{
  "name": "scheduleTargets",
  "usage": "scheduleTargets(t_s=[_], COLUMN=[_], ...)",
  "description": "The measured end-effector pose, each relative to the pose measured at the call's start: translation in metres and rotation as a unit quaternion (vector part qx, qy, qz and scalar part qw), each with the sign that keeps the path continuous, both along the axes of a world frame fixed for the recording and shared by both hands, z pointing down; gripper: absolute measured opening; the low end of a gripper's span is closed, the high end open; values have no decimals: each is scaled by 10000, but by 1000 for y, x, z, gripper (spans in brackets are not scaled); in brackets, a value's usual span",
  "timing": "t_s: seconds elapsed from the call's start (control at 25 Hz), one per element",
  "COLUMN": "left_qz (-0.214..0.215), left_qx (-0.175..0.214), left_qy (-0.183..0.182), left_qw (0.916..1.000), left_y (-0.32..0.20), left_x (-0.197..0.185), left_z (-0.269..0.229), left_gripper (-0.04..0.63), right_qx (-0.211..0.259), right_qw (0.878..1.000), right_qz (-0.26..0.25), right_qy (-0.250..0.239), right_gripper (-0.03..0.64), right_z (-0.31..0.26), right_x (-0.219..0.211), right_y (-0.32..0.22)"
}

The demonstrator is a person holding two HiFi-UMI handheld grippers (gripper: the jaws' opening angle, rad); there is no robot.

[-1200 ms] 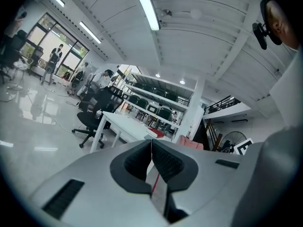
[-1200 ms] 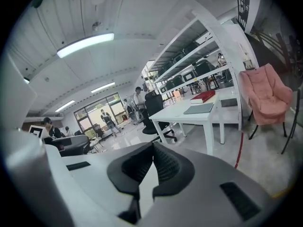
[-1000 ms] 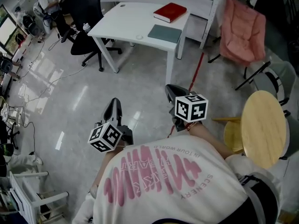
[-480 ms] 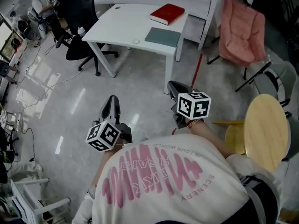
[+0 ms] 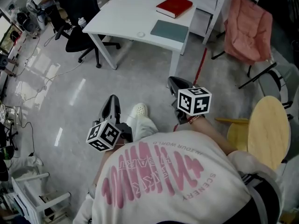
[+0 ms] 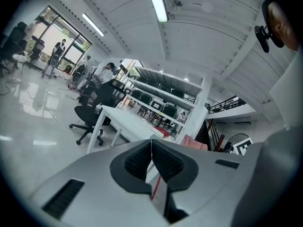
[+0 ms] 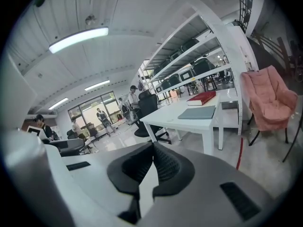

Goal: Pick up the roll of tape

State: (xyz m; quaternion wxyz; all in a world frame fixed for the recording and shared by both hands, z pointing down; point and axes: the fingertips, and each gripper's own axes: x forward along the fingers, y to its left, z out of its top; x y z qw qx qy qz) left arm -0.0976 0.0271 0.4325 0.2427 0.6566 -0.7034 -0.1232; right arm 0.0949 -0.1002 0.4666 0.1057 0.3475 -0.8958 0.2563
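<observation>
A small pale ring [image 5: 140, 34], which may be the roll of tape, lies near the front edge of the white desk [image 5: 126, 17]; it is too small to tell for sure. A red book [image 5: 174, 6] and a grey-green notebook [image 5: 169, 31] lie on the same desk. My left gripper [image 5: 112, 102] and right gripper [image 5: 174, 84] hang over the floor, well short of the desk, and point toward it. In the left gripper view the left gripper [image 6: 151, 151] is shut with nothing between its pads. The right gripper [image 7: 153, 151] is shut and empty too.
A black office chair [image 5: 77, 29] stands left of the desk and a pink folding chair [image 5: 245, 27] to its right. At my right is a round wooden table [image 5: 267, 129]. A red line [image 5: 200, 68] crosses the floor. The person's white shoe [image 5: 138, 110] shows between the grippers.
The person has stepped toward the desk. A white shoe and a trouser leg have come into view between the grippers. Both grippers moved forward and stayed shut.
</observation>
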Motion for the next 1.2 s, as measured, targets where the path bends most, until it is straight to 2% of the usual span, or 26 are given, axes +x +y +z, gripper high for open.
scheduleTargets(t_s=[0.24,0.48,0.64,0.92,1.2], left_qz=[107,120,249,237,182], left_qx=[-41,63,150,288,228], left_qy=[60,102,106,82,143], left_qw=[9999,9999,9995,9993,9995], left_y=[-37,-122,-174,-241,-305], left_x=[-20,-86,-114,-170,-232], left_z=[10,5,-9,-34,-35], left_gripper=[25,25,25,25,25], right_qx=[-200,-176,-222,-192,-294], right_qw=[9996,9992,9987,9984,9974], right_qz=[135,320,424,527,657], right_qy=[111,173,166,61,72], right_gripper=[15,15,15,15,15], right_z=[13,8,2,-19,-15], right_x=[-15,-66,-94,-142,-188], right_y=[-30,-105,-149,-216,-279])
